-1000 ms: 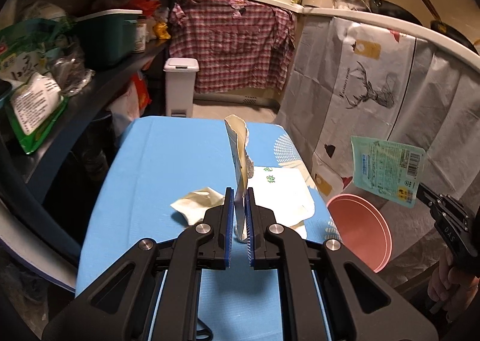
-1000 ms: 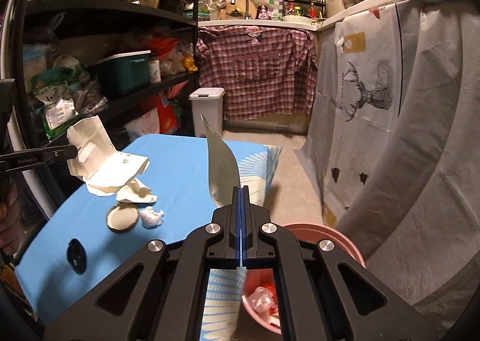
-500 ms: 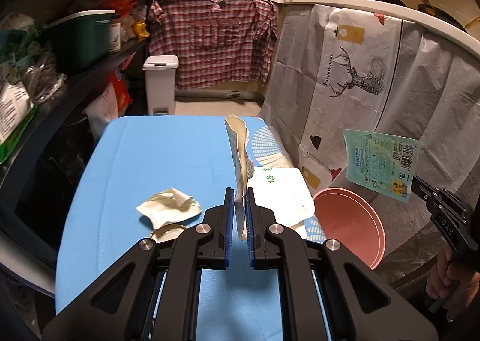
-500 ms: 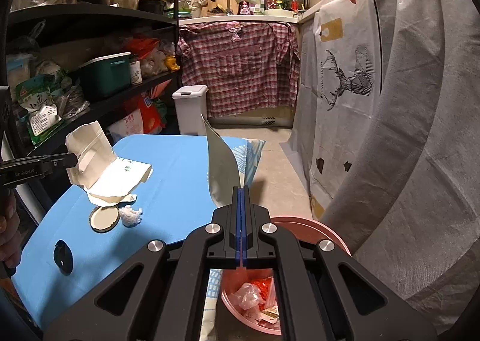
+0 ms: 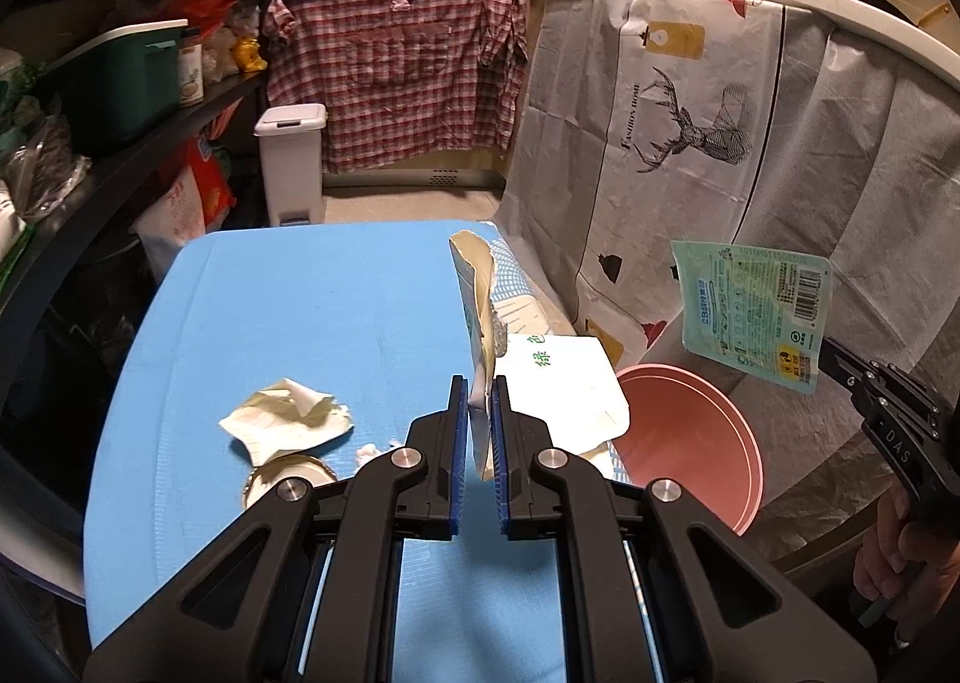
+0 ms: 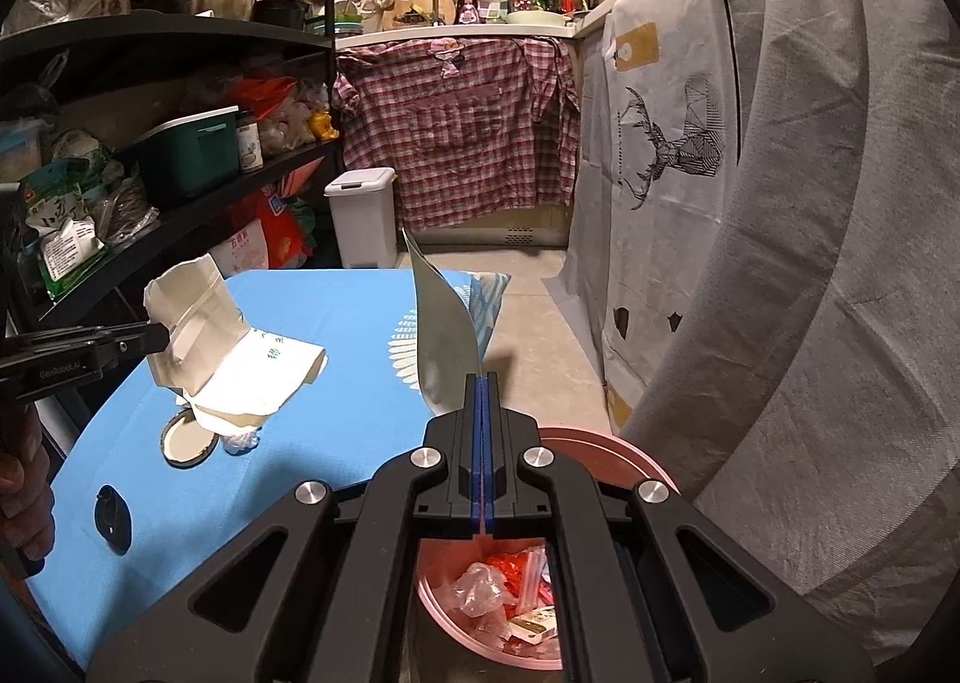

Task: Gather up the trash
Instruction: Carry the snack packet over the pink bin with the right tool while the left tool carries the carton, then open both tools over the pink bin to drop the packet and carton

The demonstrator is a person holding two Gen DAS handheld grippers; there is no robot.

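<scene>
With the right gripper (image 6: pixel 482 383) clenched on a green packet (image 5: pixel 753 314) above the pink bin (image 5: pixel 690 437) and the left gripper (image 5: pixel 478 413) pinching a torn paper bag (image 6: pixel 198 317), either light piece could flutter past the rim.

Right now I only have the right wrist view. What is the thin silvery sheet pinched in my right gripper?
Observer: In the left wrist view it is a flat teal-green plastic packet with a barcode on its printed face, held at a lower corner by the right gripper.
Operator: Is any trash hidden behind the cream paper carton?
Observer: Yes, a crumpled cream paper scrap lies on the blue table beyond it.
Operator: Does the left gripper grip the carton firmly?
Observer: Its blue pads clamp the carton's lower edge.
</scene>
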